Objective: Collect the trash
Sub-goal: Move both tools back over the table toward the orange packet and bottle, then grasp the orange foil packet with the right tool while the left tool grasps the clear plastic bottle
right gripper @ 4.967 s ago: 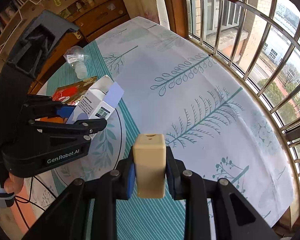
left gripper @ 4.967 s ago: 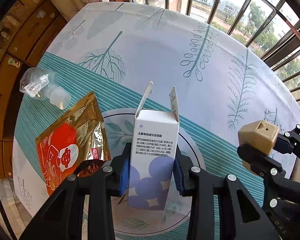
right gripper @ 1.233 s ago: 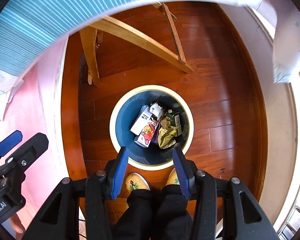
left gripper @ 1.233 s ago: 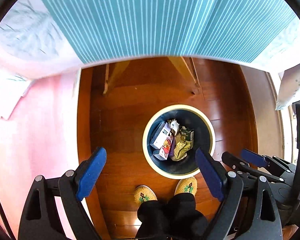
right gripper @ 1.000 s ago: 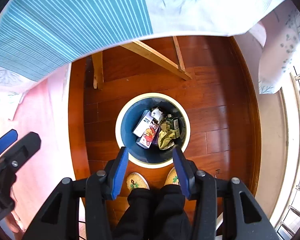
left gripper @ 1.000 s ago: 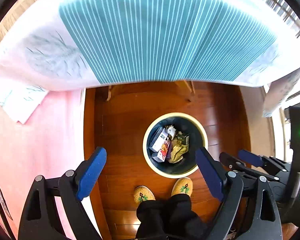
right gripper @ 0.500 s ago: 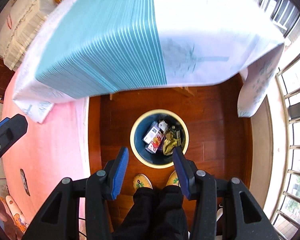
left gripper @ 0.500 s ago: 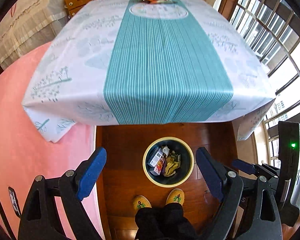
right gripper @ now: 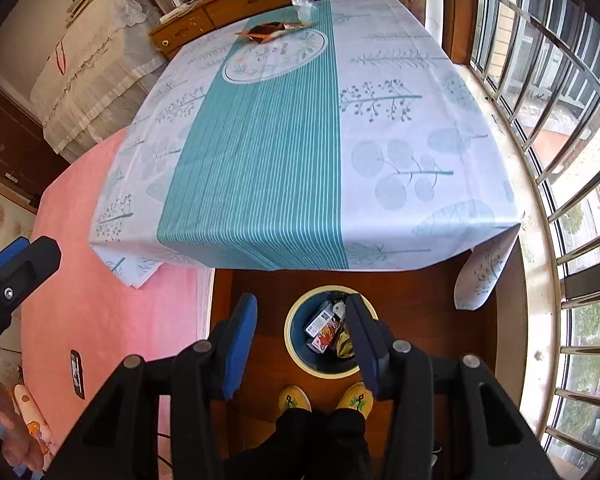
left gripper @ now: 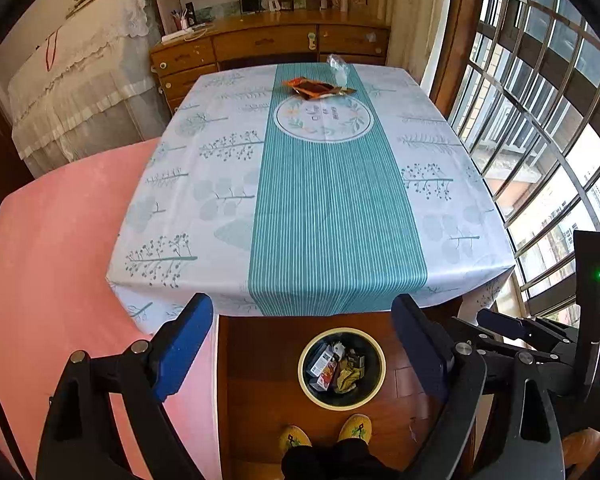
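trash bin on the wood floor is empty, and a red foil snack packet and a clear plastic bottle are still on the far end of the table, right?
Not quite. The round cream-rimmed trash bin already holds boxes and wrappers, as the left wrist view shows. The red foil snack packet and clear plastic bottle do lie at the table's far end.

Changes recorded against the earlier views:

- Left gripper (left gripper: 302, 338): no white carton is held between its jaws any longer; they are spread wide and empty.
- Right gripper (right gripper: 302, 336): the tan block is gone from its jaws, which are parted and empty.
- Both grippers are raised from close above the bin (left gripper: 304, 354) (a second ago it filled the middle of each view) to above table height.
- Table (left gripper: 204, 200): its whole top is now seen, where only its hanging edge was shown; the red-and-gold packet (left gripper: 318, 88) and the clear plastic bottle (left gripper: 337, 68) are back in view at the far end.
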